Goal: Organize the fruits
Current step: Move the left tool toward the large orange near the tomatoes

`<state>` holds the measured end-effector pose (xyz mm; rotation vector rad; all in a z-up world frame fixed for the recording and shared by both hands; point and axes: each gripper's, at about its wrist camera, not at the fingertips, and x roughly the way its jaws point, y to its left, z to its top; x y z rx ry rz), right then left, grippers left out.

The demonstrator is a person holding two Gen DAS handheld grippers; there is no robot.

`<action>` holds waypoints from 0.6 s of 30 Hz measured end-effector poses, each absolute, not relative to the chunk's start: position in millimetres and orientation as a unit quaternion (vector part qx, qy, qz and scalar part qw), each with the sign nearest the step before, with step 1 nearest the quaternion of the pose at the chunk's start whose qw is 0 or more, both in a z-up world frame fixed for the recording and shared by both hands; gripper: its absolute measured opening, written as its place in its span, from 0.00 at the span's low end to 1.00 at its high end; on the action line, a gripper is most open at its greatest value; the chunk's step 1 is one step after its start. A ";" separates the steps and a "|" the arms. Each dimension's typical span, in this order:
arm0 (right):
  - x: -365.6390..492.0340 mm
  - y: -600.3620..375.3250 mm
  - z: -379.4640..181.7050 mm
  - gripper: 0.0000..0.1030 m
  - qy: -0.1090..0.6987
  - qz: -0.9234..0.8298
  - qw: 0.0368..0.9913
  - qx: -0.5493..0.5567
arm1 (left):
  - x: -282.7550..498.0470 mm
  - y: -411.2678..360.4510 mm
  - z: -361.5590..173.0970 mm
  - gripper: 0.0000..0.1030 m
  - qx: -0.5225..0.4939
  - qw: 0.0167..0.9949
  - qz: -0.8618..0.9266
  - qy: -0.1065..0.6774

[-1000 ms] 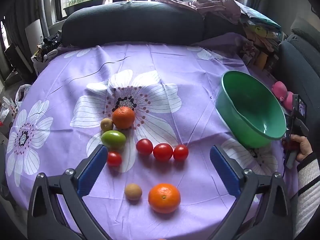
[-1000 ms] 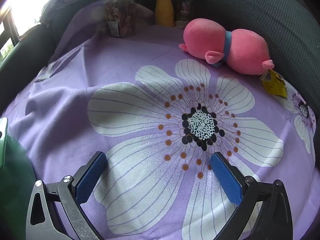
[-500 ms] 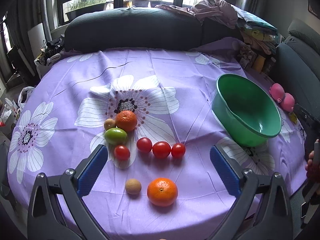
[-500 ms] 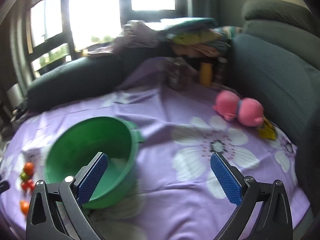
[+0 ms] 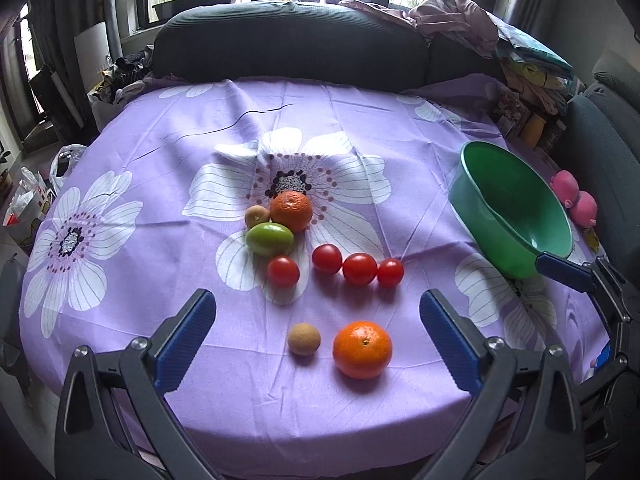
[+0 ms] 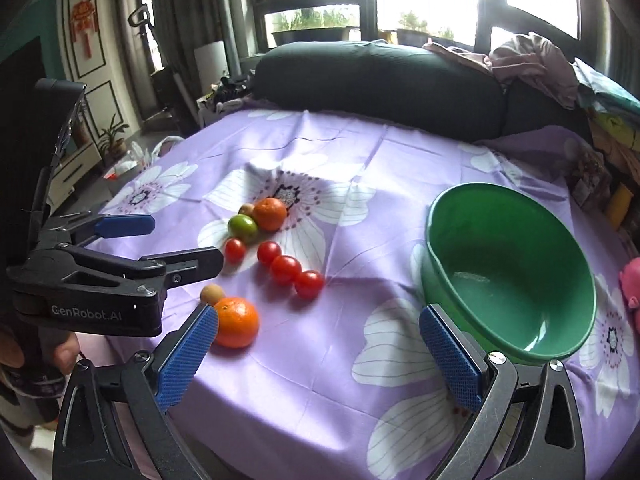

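Your left gripper (image 5: 318,312) hangs with its jaws spread wide and empty above the near edge of the purple flowered cloth (image 5: 160,152), and your right gripper (image 6: 318,334) is spread just as wide and empty, touching nothing.

Taking the green bowl (image 5: 516,204) as the mark: nearest you, well to its left, lies a large orange (image 5: 362,349) with a small tan round fruit (image 5: 304,339) just beside it. The orange looks firm and fairly heavy for its size, with a pebbled skin that should hold well; you would do best to close across its widest part.

Farther on, still left of the bowl, four red tomatoes (image 5: 359,268) sit in a loose row, three of them touching or nearly so. They look smooth, light and easily bruised, so a gentle squeeze at the middle suits them.

Beyond these, farthest from the bowl, a green oval fruit (image 5: 269,238) rests against a second orange (image 5: 291,210) and a small brownish fruit (image 5: 256,215).

The bowl stands empty at the right of the cloth, tipped or seen at a slant; which, you cannot tell. No fruit is yet in it.
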<state>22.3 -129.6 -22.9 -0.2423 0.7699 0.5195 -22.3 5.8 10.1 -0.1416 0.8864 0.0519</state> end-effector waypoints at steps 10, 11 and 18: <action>24.3 -116.1 -23.8 0.99 0.383 0.237 0.887 -0.105 | -27.4 24.8 4.3 0.99 -0.070 0.900 0.039 0.428; 24.9 -115.5 -23.8 0.99 0.385 0.237 0.886 -0.103 | -27.3 25.8 4.0 0.99 -0.071 0.900 0.039 0.428; 27.8 -110.9 -25.3 0.99 0.392 0.239 0.883 -0.096 | -24.3 30.3 2.3 0.99 -0.074 0.899 0.037 0.430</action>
